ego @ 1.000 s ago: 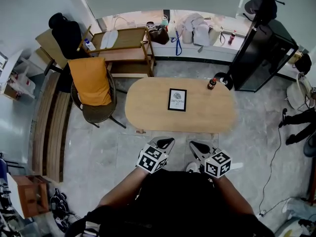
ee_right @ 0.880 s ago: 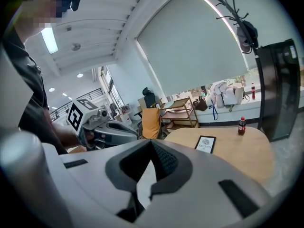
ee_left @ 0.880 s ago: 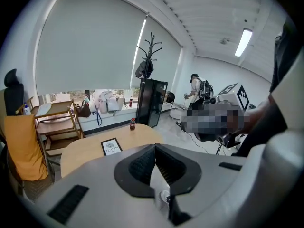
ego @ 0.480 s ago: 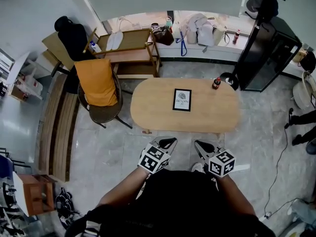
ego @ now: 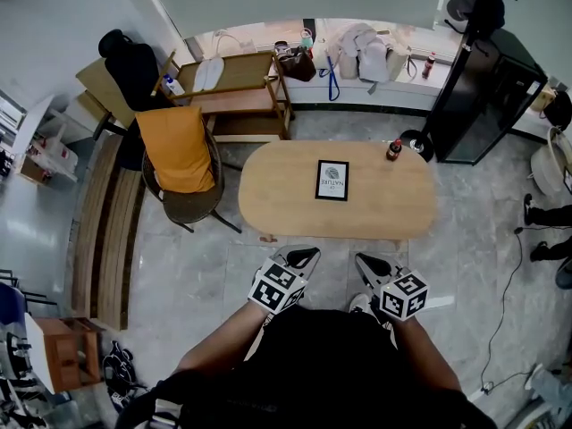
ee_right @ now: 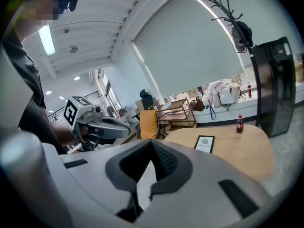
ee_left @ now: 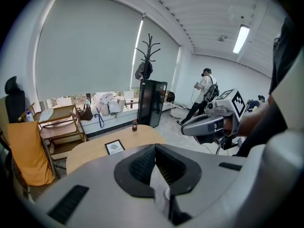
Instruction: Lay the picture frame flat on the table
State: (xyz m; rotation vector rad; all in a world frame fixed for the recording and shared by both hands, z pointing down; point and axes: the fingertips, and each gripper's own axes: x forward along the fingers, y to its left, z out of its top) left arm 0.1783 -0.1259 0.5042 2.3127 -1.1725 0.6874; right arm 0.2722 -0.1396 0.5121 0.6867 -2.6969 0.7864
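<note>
Barely any change over the last second: the head view has slid a touch, so the oval wooden table (ego: 268, 199) sits slightly further right in the picture than it did, and that's it. The picture frame (ego: 332, 180) hasn't shifted on the tabletop. It is near the middle, black border, white print facing up, well apart from the small dark bottle (ego: 393, 149) at the far right end. Left gripper (ego: 302, 257) and right gripper (ego: 368, 264) are both held close in front of the person's body over the floor, short of the near table edge and nowhere near the frame, same as a second ago. Each gripper's own view shows its ribbed pads pressed together with nothing between them, so both are clenched and empty. The frame reads as a skewed rectangle lying in the table plane in both gripper views, so my call is that it's already flat, though a low prop behind it can't be ruled out from this far back. For the task, no handling is going on. With the frame apparently down and both grippers pulled back, it looks done or idle; if the frame is in fact propped, a step in toward the table is needed first, since neither gripper is within reach now.
</note>
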